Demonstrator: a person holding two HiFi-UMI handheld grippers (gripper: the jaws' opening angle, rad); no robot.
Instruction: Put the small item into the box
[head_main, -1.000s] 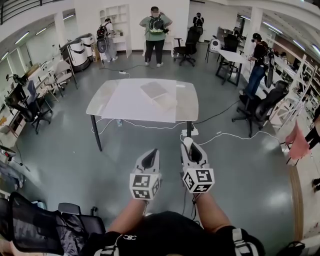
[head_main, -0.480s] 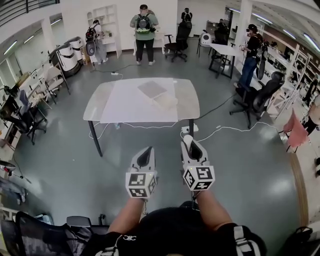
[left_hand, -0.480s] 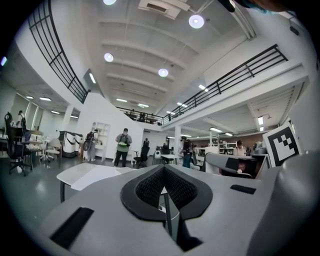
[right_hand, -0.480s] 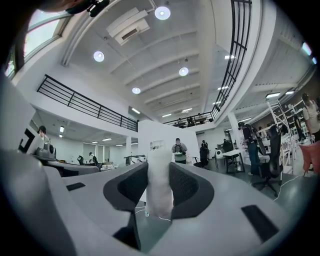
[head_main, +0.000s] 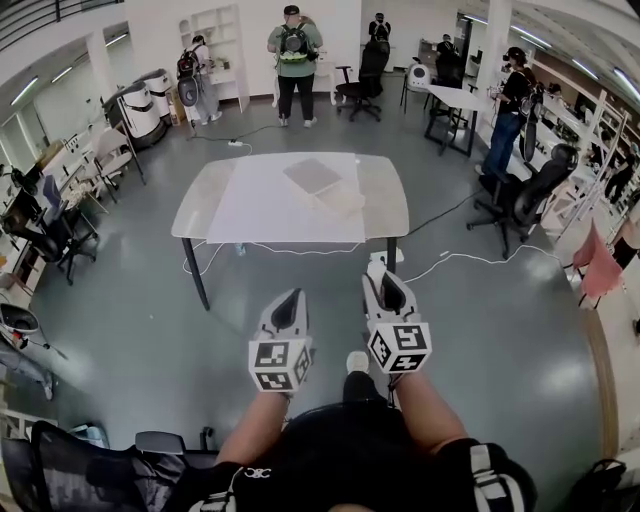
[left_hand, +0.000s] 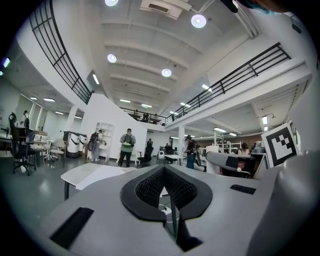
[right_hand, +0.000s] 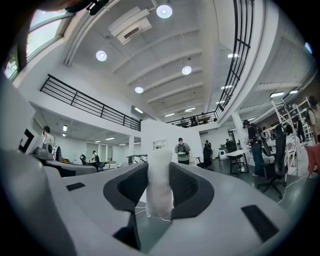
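Note:
A white-topped table (head_main: 250, 210) stands ahead of me on the grey floor. On it lies a flat pale box (head_main: 312, 177), with a second pale flat piece (head_main: 342, 202) beside it. My right gripper (head_main: 377, 273) is held in the air short of the table, shut on a small white item (right_hand: 160, 182) that stands upright between its pads. My left gripper (head_main: 289, 298) hovers beside it at the same height, and its jaws meet at the tips with nothing between them (left_hand: 162, 171).
Cables and a power strip (head_main: 383, 257) lie on the floor by the table's near right leg. Office chairs (head_main: 525, 200) stand at the right and one (head_main: 100, 460) at my lower left. Several people stand at the back of the hall (head_main: 292, 50).
The view has shifted a little and the table now sits slightly nearer. A shoe has come into sight below the grippers. Both grippers keep their pose, the right still holding the white item.

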